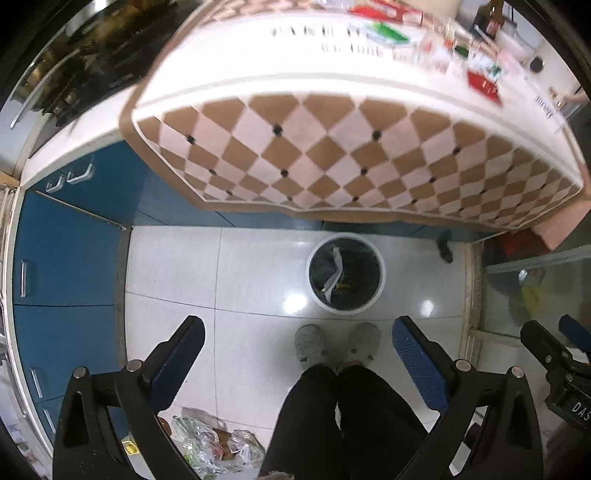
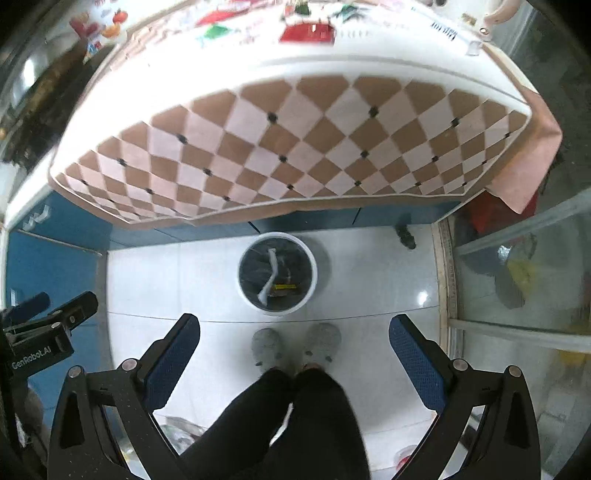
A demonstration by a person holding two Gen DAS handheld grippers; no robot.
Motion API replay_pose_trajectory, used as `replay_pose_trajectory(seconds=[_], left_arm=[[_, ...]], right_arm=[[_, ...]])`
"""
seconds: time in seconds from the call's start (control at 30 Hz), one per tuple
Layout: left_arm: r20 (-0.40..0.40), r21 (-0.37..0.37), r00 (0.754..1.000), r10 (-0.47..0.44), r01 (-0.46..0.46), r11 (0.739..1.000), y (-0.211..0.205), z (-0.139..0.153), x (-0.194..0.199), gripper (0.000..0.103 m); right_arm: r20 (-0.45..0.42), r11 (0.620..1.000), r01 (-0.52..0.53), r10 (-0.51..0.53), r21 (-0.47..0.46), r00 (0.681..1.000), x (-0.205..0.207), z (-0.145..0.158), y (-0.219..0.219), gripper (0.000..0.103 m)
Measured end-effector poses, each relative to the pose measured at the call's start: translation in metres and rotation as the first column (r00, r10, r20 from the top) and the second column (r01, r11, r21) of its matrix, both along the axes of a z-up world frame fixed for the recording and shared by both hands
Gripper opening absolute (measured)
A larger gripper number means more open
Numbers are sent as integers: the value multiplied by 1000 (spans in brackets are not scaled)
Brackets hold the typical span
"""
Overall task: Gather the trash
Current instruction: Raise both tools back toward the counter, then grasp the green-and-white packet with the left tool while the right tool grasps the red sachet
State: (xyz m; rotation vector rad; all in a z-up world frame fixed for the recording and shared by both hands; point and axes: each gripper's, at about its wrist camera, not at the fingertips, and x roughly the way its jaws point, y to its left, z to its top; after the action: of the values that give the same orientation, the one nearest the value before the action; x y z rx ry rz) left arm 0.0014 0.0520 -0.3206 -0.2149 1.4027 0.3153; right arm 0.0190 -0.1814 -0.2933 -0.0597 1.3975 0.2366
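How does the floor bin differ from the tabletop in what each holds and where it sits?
The bin stands on the floor tiles under the table edge; the tabletop is raised. The bin holds a white strip and little else; the tabletop carries many scattered wrappers. The bin is round with a dark liner; the tabletop has a checkered cloth.

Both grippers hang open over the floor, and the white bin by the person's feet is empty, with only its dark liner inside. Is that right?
Not quite. The bin is not empty: the right wrist view shows a white strip and a yellow-marked wrapper inside. The left gripper and right gripper are open.

Both tongs, left [image 1: 298, 341] and right [image 2: 294, 338], agape, downward-pointed.
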Motion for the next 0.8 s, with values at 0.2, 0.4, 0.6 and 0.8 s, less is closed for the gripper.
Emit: replay_pose_trajectory(seconds=[0.2,0.4,0.6,0.8], left_arm=[[144,35,989,-19,14,999,8,60,31,103],[244,78,969,-28,9,997,20,103,113,103],[171,106,985,9,-28,994,33,81,203,103],[-9,98,996,91,-89,991,48,16,278,103]], right_arm=[[57,992,76,-81,99,995,15,55,-7,103],[111,966,161,-186,203,976,77,100,-19,103],[99,954,192,-219,230,971,178,95,-21,103],[-26,964,183,-182,192,983,294,4,11,102]])
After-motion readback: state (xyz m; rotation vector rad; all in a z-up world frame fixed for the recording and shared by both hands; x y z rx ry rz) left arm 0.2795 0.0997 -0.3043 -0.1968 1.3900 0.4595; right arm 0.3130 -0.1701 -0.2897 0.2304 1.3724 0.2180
